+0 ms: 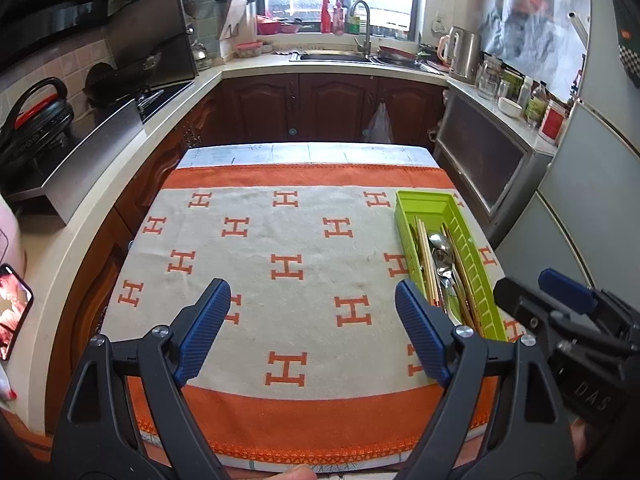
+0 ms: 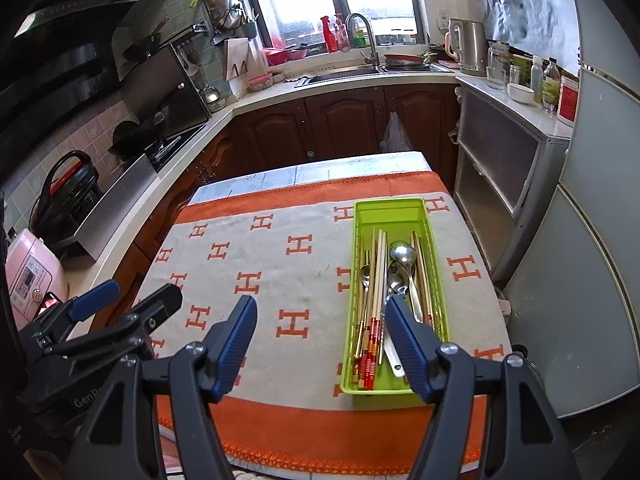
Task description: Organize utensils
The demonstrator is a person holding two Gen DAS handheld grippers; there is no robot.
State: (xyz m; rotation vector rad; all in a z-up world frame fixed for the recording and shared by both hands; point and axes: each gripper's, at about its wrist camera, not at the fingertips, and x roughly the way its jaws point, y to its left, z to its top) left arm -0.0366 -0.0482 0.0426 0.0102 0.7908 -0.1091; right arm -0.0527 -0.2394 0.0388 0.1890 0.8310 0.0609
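Both the left gripper (image 1: 313, 330) and the right gripper (image 2: 320, 346) hover with ribbed blue fingers (image 1: 206, 330) spread, empty. On the right of the towel-covered table (image 2: 256, 264), a slotted lime-green plastic tray (image 2: 394, 216) holds steel spoons (image 2: 404, 258) and chopsticks (image 2: 376, 280), partly hidden.
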